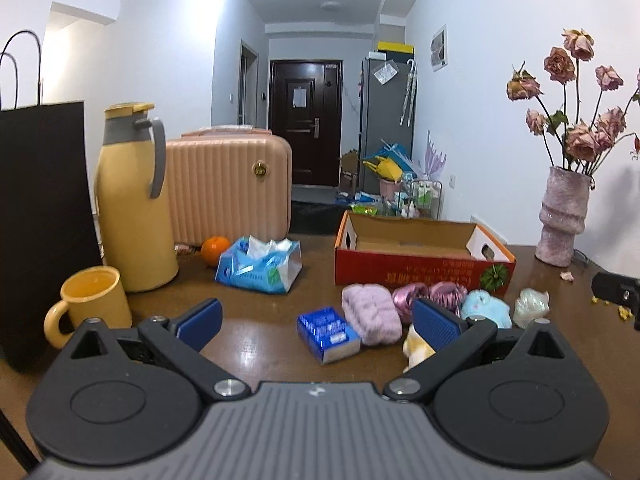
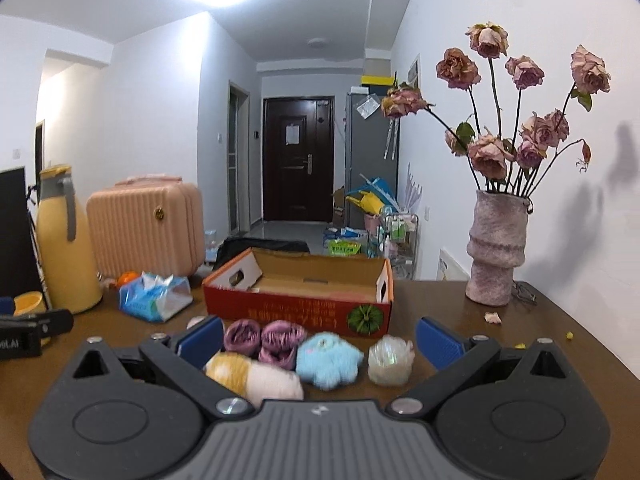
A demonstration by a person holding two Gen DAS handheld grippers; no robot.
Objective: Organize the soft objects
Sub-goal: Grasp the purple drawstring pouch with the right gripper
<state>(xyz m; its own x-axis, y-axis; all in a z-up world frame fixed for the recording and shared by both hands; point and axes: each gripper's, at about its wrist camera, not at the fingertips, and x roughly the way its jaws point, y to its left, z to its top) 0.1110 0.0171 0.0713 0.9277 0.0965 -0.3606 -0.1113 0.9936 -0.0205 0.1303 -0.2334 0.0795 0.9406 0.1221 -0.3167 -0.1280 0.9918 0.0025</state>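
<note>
You've got both tools level and low over the brown surface (image 2: 460, 300), looking straight down the room, and neither one has anything in it yet. Your left hand-held gripper (image 1: 316, 318) is spread wide, blue pads well apart, with the small blue packet (image 1: 327, 333) and the pink fluffy roll (image 1: 372, 312) showing between them. Your right hand-held gripper (image 2: 320, 338) is just as wide, framing the cluster nicely: two purple yarn rolls (image 2: 264, 340), the light blue plush (image 2: 330, 360), the pale translucent bundle (image 2: 390, 360), and the yellow-and-cream plush (image 2: 256, 376) nearest you, just inside the left pad. They all lie in a row just in front of the red cardboard box (image 2: 296, 308), which sits open-topped and looks empty from here, so that reads as the place they're meant to go; lined up beside it, each is a short lift over the near wall. The tissue pack (image 2: 154, 298) and yellow flask (image 2: 66, 248) stand well apart to the left, out of the way. The vase of dried roses (image 2: 496, 248) sits off to your right.
</note>
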